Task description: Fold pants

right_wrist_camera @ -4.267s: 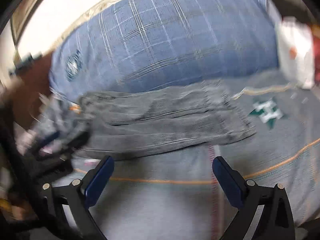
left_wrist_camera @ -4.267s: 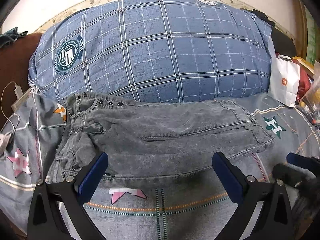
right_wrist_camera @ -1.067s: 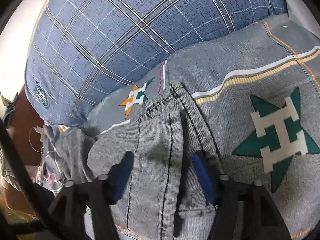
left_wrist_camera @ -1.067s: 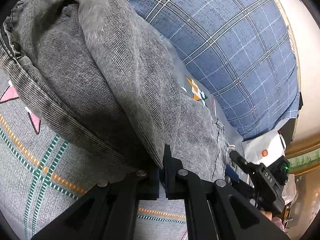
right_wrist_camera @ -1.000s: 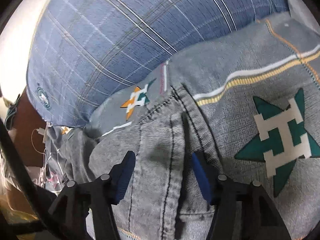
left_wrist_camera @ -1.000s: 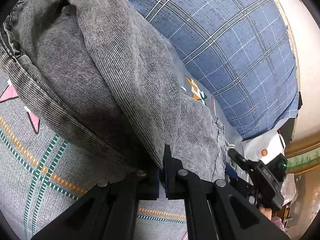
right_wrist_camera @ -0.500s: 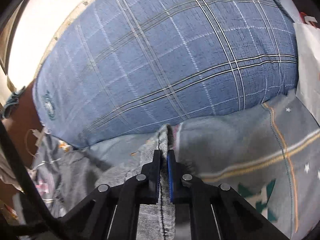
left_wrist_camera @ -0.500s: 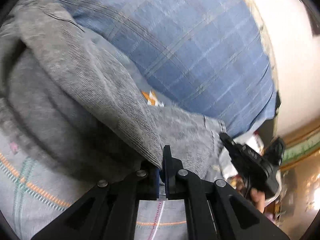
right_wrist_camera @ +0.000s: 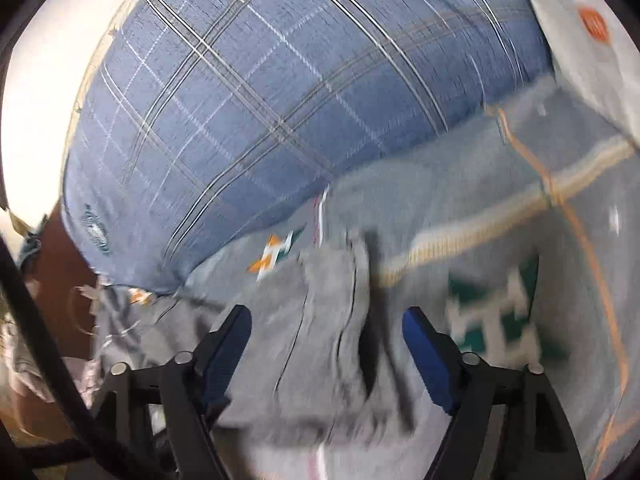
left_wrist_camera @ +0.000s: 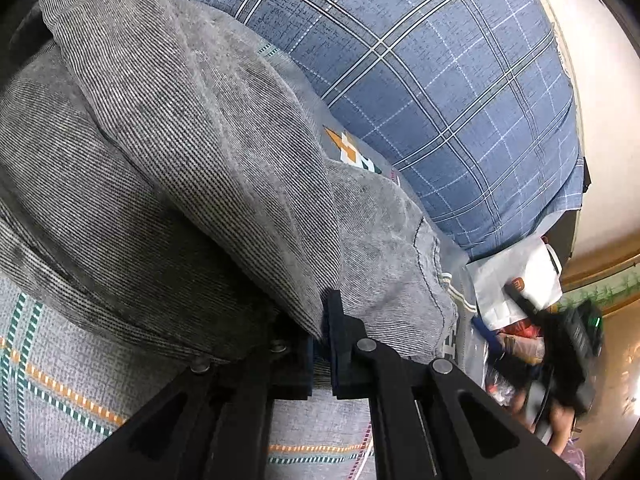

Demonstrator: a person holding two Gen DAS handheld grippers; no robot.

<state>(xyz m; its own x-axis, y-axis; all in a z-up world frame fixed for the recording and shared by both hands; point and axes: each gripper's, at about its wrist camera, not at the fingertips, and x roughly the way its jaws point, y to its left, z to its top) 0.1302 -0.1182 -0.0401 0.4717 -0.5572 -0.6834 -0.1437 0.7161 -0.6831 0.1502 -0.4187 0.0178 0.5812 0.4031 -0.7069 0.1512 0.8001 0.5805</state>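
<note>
The grey denim pants lie on the grey patterned bedsheet, folded over in a thick bulge. My left gripper is shut on a fold of the pants' edge and holds it up. In the blurred right wrist view the pants' hem end lies on the sheet between the blue pads of my right gripper, which is open and holds nothing. The right gripper also shows, blurred, at the far right of the left wrist view.
A big blue plaid pillow lies just behind the pants; it also fills the top of the right wrist view. A white paper bag and clutter sit at the bed's right end. A brown headboard or chair is at left.
My right gripper has opened and let go of the pants' hem, which it pinched half a second ago; the hem now lies on the sheet. My left gripper stays shut on its fold.
</note>
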